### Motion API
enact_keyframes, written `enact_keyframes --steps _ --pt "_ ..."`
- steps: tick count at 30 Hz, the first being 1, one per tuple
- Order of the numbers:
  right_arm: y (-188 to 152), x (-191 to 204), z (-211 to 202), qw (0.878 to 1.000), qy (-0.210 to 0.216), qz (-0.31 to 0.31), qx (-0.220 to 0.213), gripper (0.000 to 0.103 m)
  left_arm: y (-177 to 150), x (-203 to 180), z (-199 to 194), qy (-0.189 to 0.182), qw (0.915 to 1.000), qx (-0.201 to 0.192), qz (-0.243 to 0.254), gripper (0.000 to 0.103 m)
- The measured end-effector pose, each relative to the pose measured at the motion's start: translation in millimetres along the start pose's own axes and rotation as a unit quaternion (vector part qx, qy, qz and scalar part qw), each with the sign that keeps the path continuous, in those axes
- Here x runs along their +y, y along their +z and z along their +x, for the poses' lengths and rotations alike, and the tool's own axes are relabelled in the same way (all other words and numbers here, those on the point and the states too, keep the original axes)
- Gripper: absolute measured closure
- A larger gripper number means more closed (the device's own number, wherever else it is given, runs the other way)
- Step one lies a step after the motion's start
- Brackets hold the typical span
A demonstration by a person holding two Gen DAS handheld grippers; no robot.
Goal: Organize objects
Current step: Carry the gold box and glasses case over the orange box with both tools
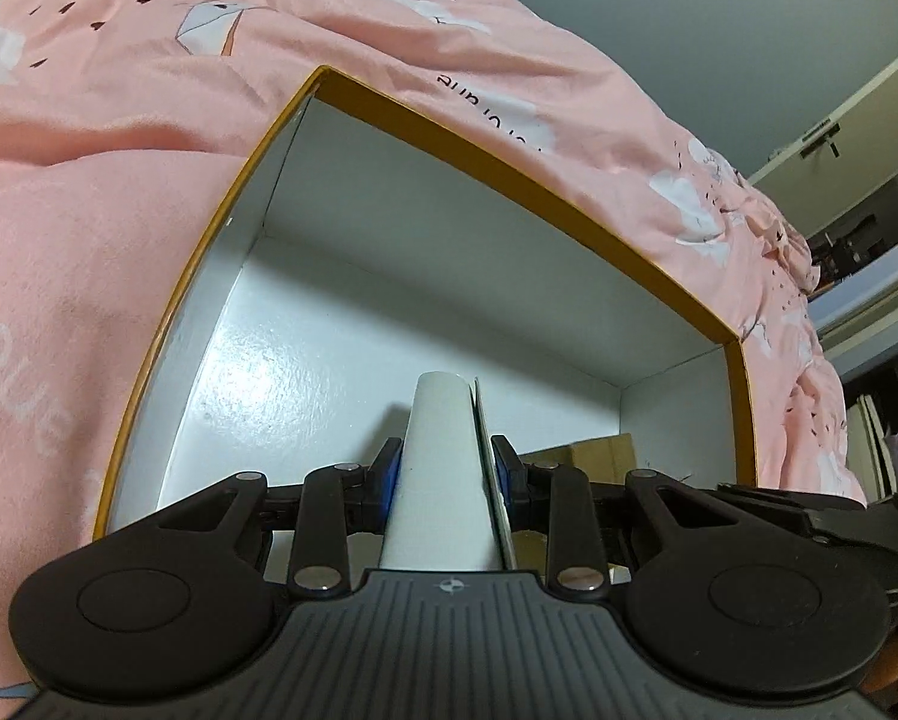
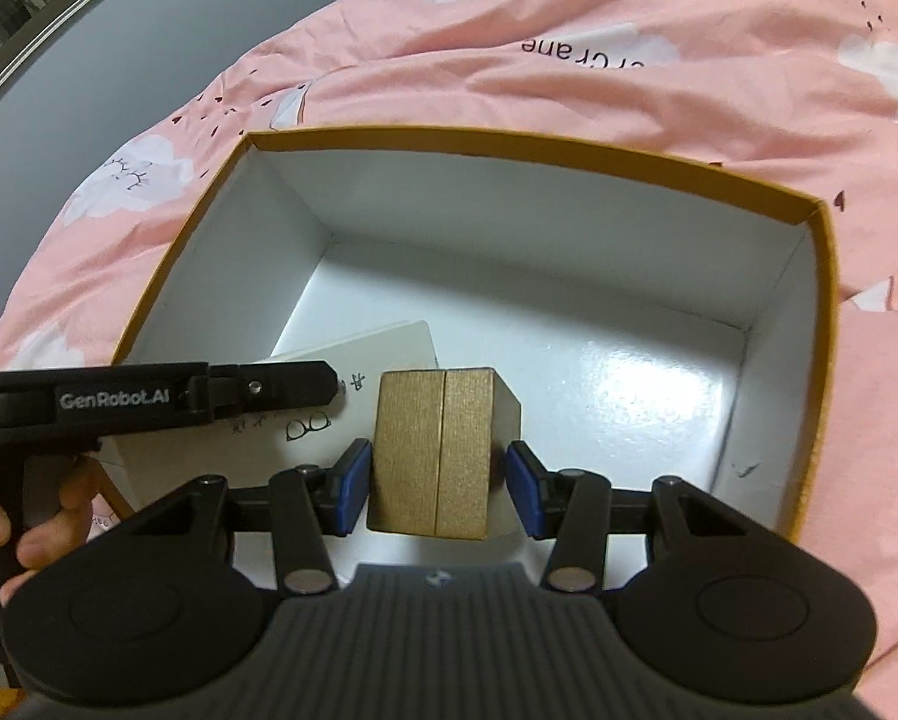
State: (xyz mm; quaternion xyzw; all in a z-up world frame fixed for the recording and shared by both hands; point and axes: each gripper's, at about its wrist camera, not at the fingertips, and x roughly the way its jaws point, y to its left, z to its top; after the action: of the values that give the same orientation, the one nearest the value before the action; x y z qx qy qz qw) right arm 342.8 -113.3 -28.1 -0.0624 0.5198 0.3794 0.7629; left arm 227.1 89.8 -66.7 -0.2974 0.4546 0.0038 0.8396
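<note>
The near wall of the open orange-rimmed cardboard box with a glossy white interior (image 2: 568, 324) is cut off behind both tools, and where the held items meet the box floor cannot be made out. In the left wrist view the white card-like booklet (image 1: 440, 468) shows only edge-on, its lower part hidden by the tool body; its printed face, with a small drawing of glasses and handwriting too small to read, appears partly covered in the right wrist view.

The left tool (image 1: 446, 474) has its blue-padded fingers (image 1: 392, 477) narrowed to a slim gap and pressed against both sides of the booklet, holding it upright inside the box near the near-left corner. In the right wrist view the same tool reaches in from the left, marked "GenRobot.AI", with the person's hand (image 2: 35, 516) partly visible on its grip.

The right tool (image 2: 437, 480) stands wider: its left pad appears to touch the gold-brown textured rectangular block with a centre seam (image 2: 434, 450), while a narrow dark gap shows beside the right pad, so whether it is gripping cannot be told for certain. The block stands upright inside the box, near the front, just right of the booklet.

The box lies on a bed covered by a rumpled pink quilt printed with white shapes and lettering (image 2: 628, 60).
</note>
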Motion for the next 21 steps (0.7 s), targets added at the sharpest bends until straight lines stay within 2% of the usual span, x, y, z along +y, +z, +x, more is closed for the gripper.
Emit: enact_keyframes --steps 1,7,11,16,21 --pt "-1 1 1 1.000 0.001 0.002 0.001 0.053 0 -1 0 0.011 0.9999 0.009 0.006 0.061" --pt "-7 0 5 1.000 0.021 0.021 0.001 0.052 3 -6 -10 0.057 0.9964 0.026 0.057 0.053" --pt "-8 -2 8 0.999 0.026 0.038 -0.004 0.052 5 -15 -16 0.079 0.9911 0.036 0.101 0.053" --pt "-7 -7 9 0.997 0.038 0.066 -0.006 0.052 13 -20 -24 0.074 0.9867 0.052 0.135 0.054" --pt "-2 -11 18 0.993 0.063 0.104 -0.001 0.053 20 -28 -31 0.083 0.9787 0.048 0.182 0.052"
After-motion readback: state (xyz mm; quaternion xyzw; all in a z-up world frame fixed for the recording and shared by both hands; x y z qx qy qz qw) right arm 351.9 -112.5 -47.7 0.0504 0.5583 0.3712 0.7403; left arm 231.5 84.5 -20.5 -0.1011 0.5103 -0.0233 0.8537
